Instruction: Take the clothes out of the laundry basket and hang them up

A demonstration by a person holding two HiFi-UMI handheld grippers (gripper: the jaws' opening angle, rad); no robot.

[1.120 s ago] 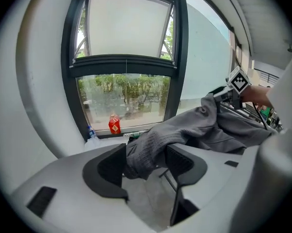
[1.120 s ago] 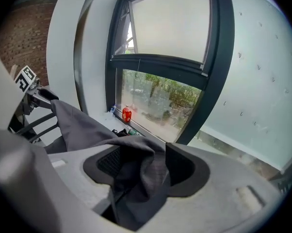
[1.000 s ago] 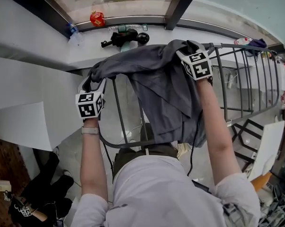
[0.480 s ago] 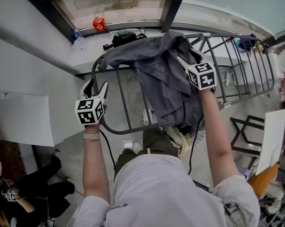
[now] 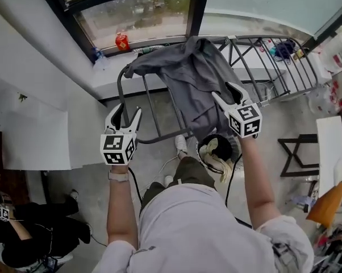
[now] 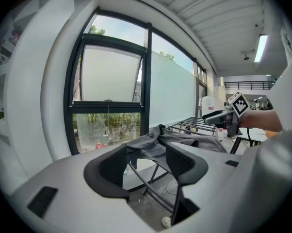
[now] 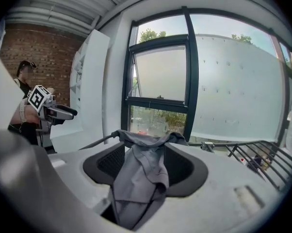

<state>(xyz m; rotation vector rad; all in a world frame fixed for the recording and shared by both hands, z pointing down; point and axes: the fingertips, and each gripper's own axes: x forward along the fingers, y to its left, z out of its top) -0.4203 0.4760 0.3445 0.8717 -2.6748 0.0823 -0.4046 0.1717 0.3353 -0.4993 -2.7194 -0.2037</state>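
Window-side drying rack (image 5: 150, 114) holds grey shirt (image 5: 188, 75), bunched. Left hand-held gripper (image 5: 126, 114) spread, empty; right hand-held gripper (image 5: 225, 92) spread, shirt fabric between jaws. Risk: a snag there could drag it off.

A grey garment (image 5: 200, 78) hangs draped over the metal drying rack (image 5: 120, 90).

The gray shirt (image 5: 194, 75) covers the left end of the drying rack (image 5: 276, 58) and blocks the bars there. The bars toward the right end are bare. The left gripper (image 5: 126, 111) has open air near the left corner. The laundry basket (image 5: 216, 152) sits under the near edge.
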